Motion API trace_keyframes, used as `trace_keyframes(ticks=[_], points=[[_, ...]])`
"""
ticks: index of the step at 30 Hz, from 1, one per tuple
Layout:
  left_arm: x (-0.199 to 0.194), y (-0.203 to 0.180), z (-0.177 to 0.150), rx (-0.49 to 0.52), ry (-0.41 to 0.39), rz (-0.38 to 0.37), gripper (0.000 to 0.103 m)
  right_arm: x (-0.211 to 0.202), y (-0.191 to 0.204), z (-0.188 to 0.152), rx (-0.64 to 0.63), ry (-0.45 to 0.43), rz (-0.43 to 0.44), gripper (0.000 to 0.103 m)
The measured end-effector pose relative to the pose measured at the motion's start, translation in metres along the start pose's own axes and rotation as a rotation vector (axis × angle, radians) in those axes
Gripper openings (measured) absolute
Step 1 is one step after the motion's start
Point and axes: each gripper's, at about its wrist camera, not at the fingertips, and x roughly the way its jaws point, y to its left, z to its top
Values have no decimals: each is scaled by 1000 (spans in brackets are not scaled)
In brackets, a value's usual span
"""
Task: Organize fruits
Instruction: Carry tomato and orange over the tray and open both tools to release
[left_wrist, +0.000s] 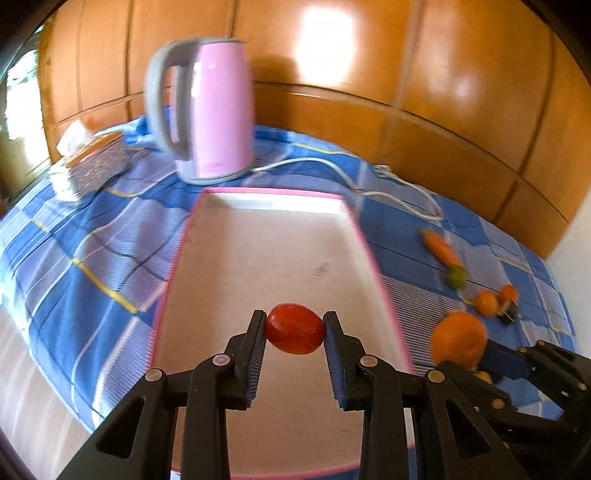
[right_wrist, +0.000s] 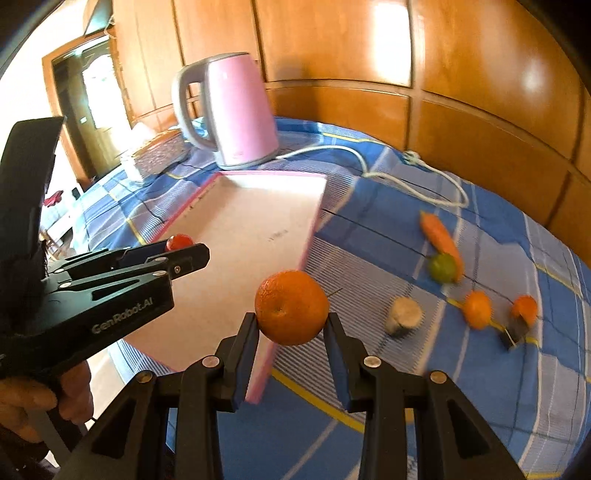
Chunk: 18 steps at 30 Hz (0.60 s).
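My left gripper (left_wrist: 294, 332) is shut on a red tomato (left_wrist: 294, 333) and holds it above the white tray with a pink rim (left_wrist: 258, 258). It also shows in the right wrist view (right_wrist: 181, 245), over the tray (right_wrist: 240, 251). My right gripper (right_wrist: 291, 325) is shut on an orange (right_wrist: 291, 307), held above the tray's right edge; the orange also shows in the left wrist view (left_wrist: 459, 338). On the cloth to the right lie a carrot (right_wrist: 441, 238), a green lime (right_wrist: 442, 267), two small oranges (right_wrist: 477, 309) (right_wrist: 524, 308) and a pale round piece (right_wrist: 403, 316).
A pink kettle (right_wrist: 240, 110) stands behind the tray, its white cord (right_wrist: 406, 173) running right across the blue checked cloth (right_wrist: 369, 221). A tissue box (left_wrist: 88, 166) sits at the far left. Wooden panels close the back.
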Motion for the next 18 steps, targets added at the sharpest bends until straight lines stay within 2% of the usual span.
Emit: trace_keyframes(ticks=[10,14,18], points=[[11,37,0,-83,14,82,32,41,27,35,-2,20,40,38],[9,41,-3,-102,3,110,48,49,34,41,-3,17,39,40],[7,48,-5,-126,1,120,51,48,35,41,3,9,19,49]])
